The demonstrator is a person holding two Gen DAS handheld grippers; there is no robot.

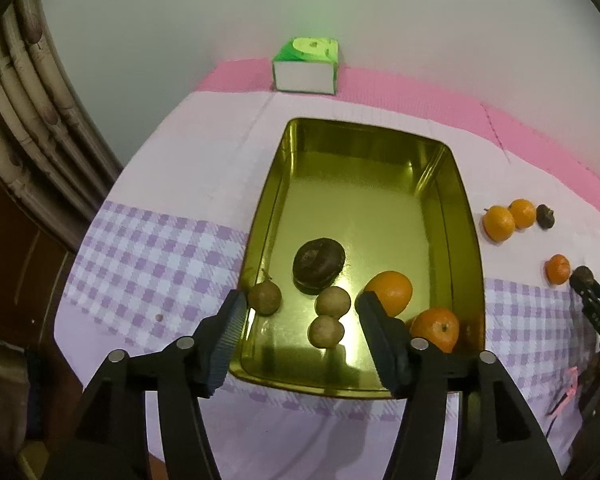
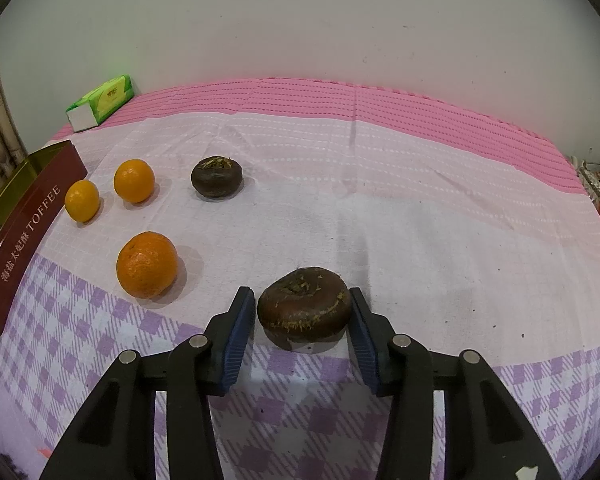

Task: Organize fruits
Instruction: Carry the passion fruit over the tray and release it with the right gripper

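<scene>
Flattened dark-brown round fruit (image 2: 304, 306) lying squarely between right gripper (image 2: 303, 326), lower centre of frame, long axis sideways, pads flanking but not visibly pressing (left gripper (image 1: 302, 330) released, empty).

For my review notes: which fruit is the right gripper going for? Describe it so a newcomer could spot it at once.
Start at the gold tin with the maroon TOFFEE side on the left of the cloth-covered table, then look right past the three oranges. The target is the nearer dark brown water chestnut, lying between the right gripper fingers. Its twin sits farther back, beside the oranges.
</scene>
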